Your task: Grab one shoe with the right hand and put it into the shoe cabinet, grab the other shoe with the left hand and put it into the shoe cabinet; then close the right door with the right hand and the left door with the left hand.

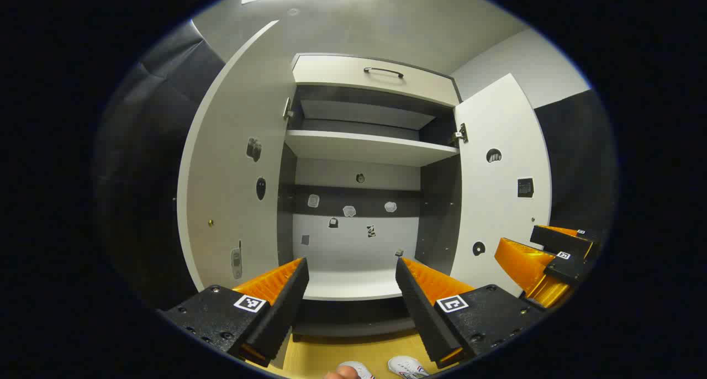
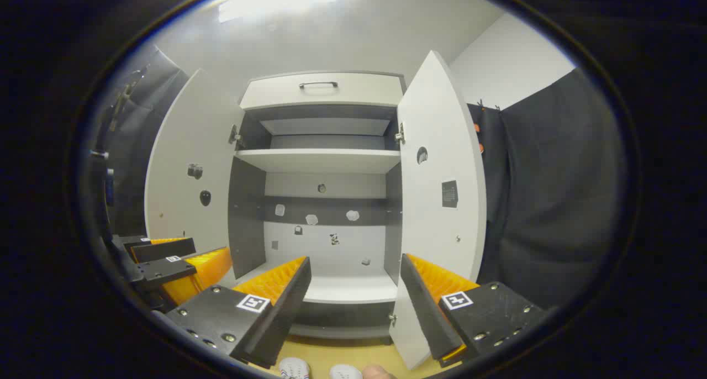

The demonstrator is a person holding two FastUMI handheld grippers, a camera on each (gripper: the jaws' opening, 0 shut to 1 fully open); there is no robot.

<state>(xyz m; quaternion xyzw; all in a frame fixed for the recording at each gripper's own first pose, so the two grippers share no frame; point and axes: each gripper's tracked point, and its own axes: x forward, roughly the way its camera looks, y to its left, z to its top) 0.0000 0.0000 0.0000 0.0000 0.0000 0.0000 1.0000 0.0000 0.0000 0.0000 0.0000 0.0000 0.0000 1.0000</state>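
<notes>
Cabinet (image 1: 353,147) straight ahead, both doors swung wide — left door (image 1: 232,174) and right door (image 1: 500,191) stand out toward me, so the bay is free to load. Inside: an upper shelf (image 1: 370,147), a bottom shelf (image 1: 353,284), stickers on the back wall, a drawer (image 1: 375,75) shut on top. Nothing on either shelf that I can see, so I judge no shoe is stowed yet and the task sits at its start.

Left gripper (image 1: 351,290): jaws spread wide, nothing between them, aimed at the bottom shelf. Right gripper (image 2: 354,290): same — wide apart, empty, centred on the bay just beside the right door's lower edge. In the left gripper view the right one shows low on the right side, beside that door; in the right gripper view the left one sits low on the left. So I hold both level, side by side, facing the opening — a neutral ready pose, I think.

Shoes (image 1: 406,366): two white ones on the yellow floor (image 1: 331,357) just in front of the cabinet, at the bottom rim of both views, below my fingers. Mostly cut off, so I can't tell their heading.

Next move, as I read it: right gripper tips down for one shoe. Risk is clipping the right door on the way.
</notes>
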